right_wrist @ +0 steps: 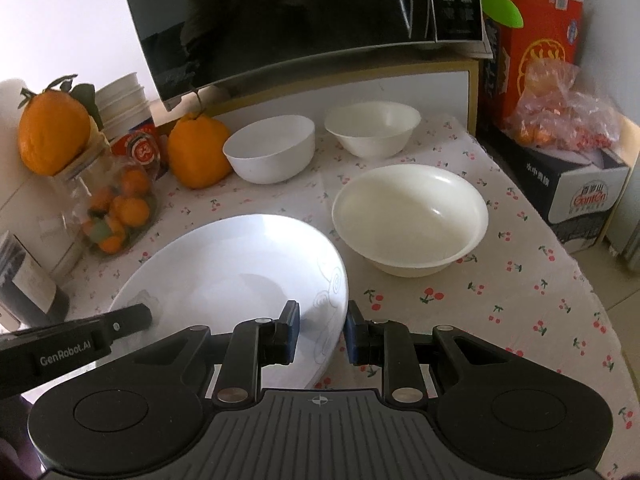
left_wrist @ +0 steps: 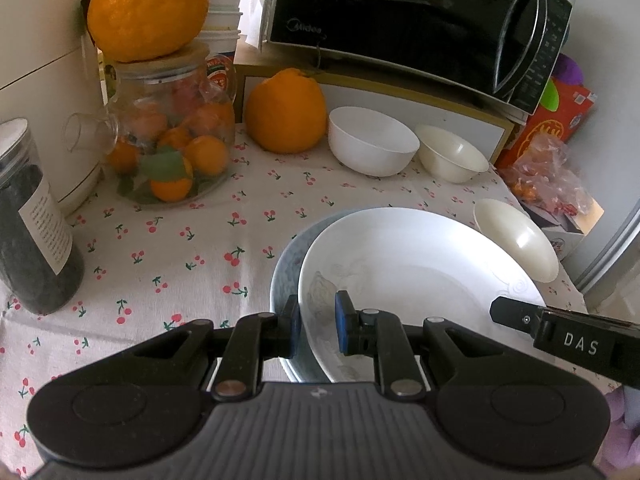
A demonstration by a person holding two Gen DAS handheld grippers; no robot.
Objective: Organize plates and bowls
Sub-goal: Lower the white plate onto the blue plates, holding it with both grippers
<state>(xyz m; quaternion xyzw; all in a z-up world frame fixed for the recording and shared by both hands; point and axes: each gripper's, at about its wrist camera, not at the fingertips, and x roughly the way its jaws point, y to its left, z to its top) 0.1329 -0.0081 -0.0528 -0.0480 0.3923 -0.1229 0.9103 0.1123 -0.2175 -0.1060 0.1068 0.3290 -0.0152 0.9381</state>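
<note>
Two tools gripped one wide white ceramic plate with a faint swirl pattern (left_wrist: 416,264) from opposite sides. The left tool (left_wrist: 318,330) had its blue pads closed on the plate's near-left rim, one pad inside and one outside; the right tool (right_wrist: 320,330) was clamped likewise on the right rim — its arm also showed at the plate's right edge in the left wrist view. This plate lay over a pale blue-grey plate (left_wrist: 286,268), which peeked out on its left, both on the table with a cherry-print cloth (left_wrist: 160,248).

Just right of the white plate stood a cream wide bowl (right_wrist: 410,220). Beyond the plate, against the white box under the black microwave (left_wrist: 404,20), sat a white round bowl (left_wrist: 372,140) and beside it a cream flared bowl (left_wrist: 450,156). Left of the round bowl rested a large orange citrus fruit (left_wrist: 286,114); further left, a glass jar of small oranges (left_wrist: 172,140) carried another citrus on its lid.
</note>
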